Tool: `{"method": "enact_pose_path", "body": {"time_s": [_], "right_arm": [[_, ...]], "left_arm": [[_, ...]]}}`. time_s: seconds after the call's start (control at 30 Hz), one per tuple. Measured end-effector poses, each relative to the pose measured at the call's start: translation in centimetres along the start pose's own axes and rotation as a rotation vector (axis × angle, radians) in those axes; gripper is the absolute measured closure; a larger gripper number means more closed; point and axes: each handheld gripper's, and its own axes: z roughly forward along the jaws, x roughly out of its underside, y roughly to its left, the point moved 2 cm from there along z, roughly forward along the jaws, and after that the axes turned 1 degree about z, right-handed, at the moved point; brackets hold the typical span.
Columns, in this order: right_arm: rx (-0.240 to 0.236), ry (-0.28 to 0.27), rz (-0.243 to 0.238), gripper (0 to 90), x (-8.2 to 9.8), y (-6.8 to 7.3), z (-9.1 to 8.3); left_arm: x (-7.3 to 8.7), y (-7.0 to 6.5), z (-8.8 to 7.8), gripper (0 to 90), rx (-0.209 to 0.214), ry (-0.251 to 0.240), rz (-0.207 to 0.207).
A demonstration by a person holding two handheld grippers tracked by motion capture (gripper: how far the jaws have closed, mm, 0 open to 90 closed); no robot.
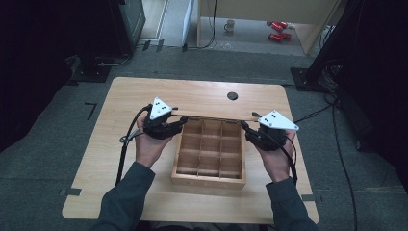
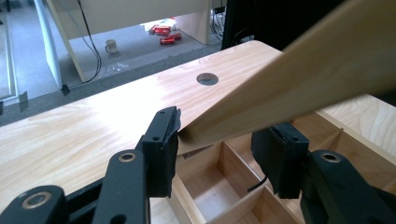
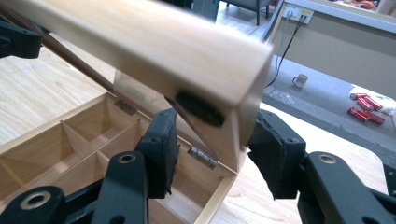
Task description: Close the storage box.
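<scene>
One table (image 1: 144, 96) is bearing one box (image 1: 208, 180) with one lid (image 3: 154, 51) and nine compartments. Two grippers are flanking it: left (image 1: 169, 126), right (image 1: 251, 131). One mug (image 1: 229, 25) is sitting beyond.

box (image 1: 210, 179) mid-table (image 1: 144, 91) — left gripper (image 1: 179, 122) left, right gripper (image 1: 246, 129) right

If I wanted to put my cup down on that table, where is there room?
Bare table lies along the far edge around the round hole, left of the box and in front of it. It's crowded at the raised lid, where the left claw and right claw meet it.
</scene>
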Motion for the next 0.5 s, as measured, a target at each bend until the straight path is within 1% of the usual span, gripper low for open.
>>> {"method": "enact_pose_path", "body": {"time_s": [0.03, 0.17, 0.3, 0.4, 0.5], "right_arm": [[0.004, 0.003, 0.002, 51.9, 0.3, 0.3, -0.3], [0.002, 0.004, -0.002, 51.4, 0.6, 0.6, -0.6], [-0.005, 0.008, 0.006, 51.1, 1.2, 1.0, -1.1], [-0.004, 0.012, 0.005, 50.9, 1.6, 1.2, -1.3], [-0.010, 0.018, 0.010, 50.4, 2.1, 1.5, -1.5]], "left_arm": [[0.3, -0.1, -0.1, 51.7, 0.002, 0.000, 0.000], [0.7, -0.4, -0.4, 51.5, 0.003, 0.003, 0.000], [1.2, -0.6, -0.8, 51.4, 0.009, 0.010, 0.006], [1.6, -0.8, -0.9, 51.4, 0.012, 0.011, 0.002], [2.0, -1.1, -1.1, 51.3, 0.008, 0.017, 0.005]]}}
